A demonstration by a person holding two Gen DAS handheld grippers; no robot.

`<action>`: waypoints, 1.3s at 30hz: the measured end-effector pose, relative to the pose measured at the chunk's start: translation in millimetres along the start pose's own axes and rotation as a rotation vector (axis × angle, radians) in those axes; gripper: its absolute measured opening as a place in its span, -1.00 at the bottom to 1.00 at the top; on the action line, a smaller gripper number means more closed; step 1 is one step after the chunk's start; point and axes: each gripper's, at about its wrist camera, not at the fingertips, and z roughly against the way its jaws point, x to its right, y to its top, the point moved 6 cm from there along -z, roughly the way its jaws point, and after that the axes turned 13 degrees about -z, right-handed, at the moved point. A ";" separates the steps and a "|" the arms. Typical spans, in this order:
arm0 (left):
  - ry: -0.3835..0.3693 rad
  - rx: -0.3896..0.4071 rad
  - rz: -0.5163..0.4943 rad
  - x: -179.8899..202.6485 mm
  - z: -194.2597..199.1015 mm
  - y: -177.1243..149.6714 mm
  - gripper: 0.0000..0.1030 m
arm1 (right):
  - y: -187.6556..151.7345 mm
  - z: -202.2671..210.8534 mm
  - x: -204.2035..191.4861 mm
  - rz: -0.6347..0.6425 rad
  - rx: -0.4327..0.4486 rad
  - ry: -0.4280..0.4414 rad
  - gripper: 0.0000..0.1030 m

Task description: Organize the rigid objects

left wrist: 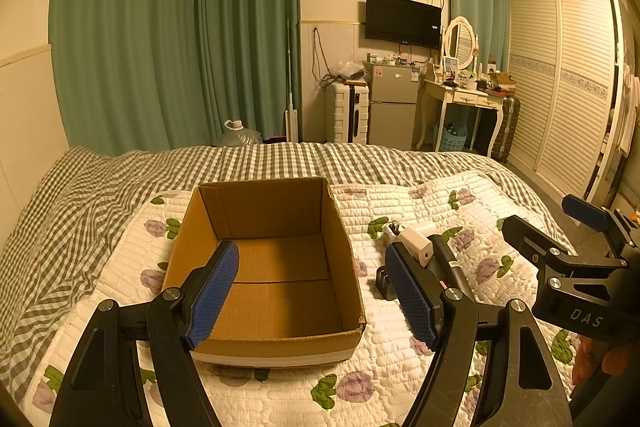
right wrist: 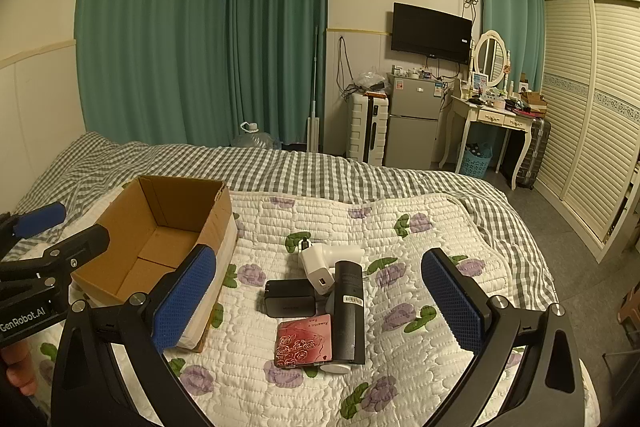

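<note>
Reading "GenRobot.AI": left gripper [right wrist: 40, 227] casing.

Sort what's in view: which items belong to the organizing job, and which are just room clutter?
Job: cardboard box, white charger, black charger, black tube, pink rose case.
Clutter: water jug, suitcase, fridge, dressing table.
</note>
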 end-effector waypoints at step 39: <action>-0.202 -0.230 -0.205 137.9 -101.1 -7.6 0.52 | 15.5 -37.8 103.3 0.054 -0.147 -0.191 1.00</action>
